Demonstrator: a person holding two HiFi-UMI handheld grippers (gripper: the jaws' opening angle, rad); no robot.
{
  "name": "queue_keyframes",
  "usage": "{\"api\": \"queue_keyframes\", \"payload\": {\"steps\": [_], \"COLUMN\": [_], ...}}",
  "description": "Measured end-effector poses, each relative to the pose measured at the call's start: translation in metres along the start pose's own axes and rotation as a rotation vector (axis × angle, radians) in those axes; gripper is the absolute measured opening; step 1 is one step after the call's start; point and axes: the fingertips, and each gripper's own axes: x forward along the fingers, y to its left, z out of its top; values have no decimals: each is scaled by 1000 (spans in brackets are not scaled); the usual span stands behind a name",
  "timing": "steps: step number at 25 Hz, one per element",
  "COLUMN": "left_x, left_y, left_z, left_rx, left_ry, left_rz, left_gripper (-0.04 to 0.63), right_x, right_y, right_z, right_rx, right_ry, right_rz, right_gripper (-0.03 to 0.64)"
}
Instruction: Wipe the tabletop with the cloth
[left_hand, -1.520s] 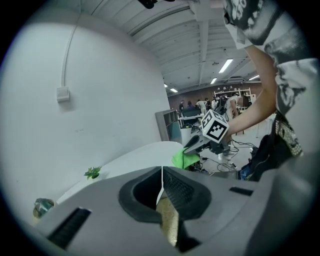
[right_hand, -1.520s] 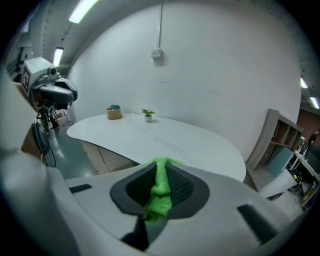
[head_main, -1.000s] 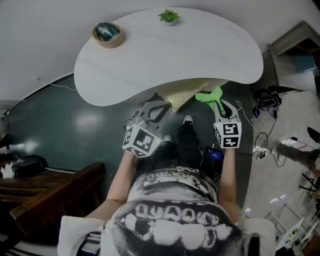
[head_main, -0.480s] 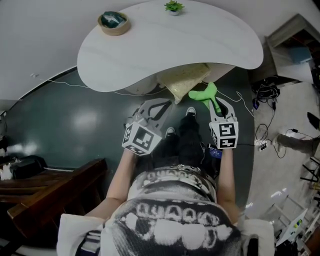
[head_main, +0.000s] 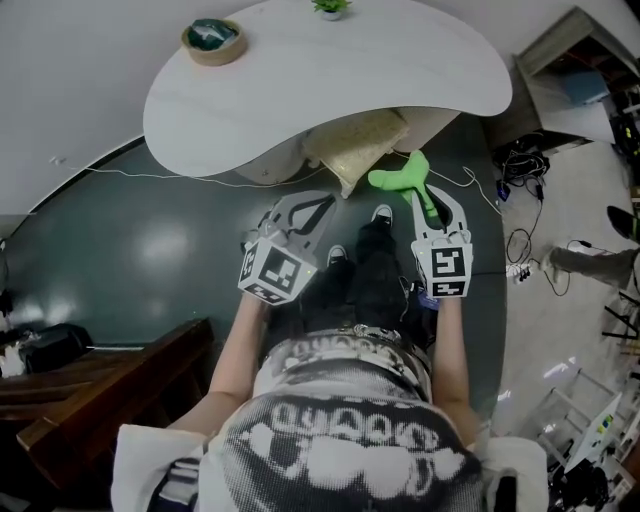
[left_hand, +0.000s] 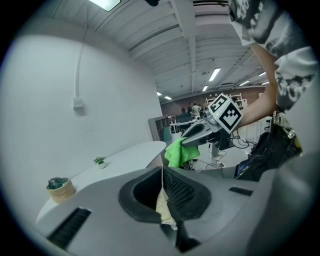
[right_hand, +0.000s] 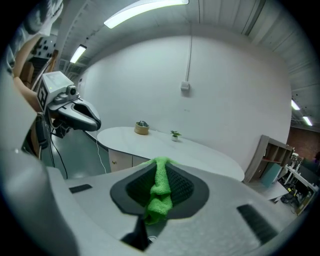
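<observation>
Off the tabletop (head_main: 330, 85) | right gripper (head_main: 428, 200) jaws pinch green cloth (head_main: 398, 178) | left gripper (head_main: 318, 206) pinches beige cloth (head_main: 355, 148)

Head view steeply down, both gripper views face the table (right_hand: 191, 150)

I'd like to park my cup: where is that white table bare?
Nearly all the white tabletop is bare: from the tan bowl and potted plant along its far edge to the near edge and right end. Nowhere crowded.
</observation>
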Motion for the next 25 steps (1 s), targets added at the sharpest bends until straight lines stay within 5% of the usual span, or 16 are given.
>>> {"api": "queue_keyframes", "payload": {"steps": [25], "left_x": [-8], "left_y": [-26], "left_z": [0], "left_rx": [2], "left_ry": [-17], "left_rz": [-13], "left_gripper": [8], "right_x": [-33], "right_y": [6], "right_z": [7], "right_rx": [-82], "right_ry": [-20], "right_rz": [6], "right_gripper": [49]}}
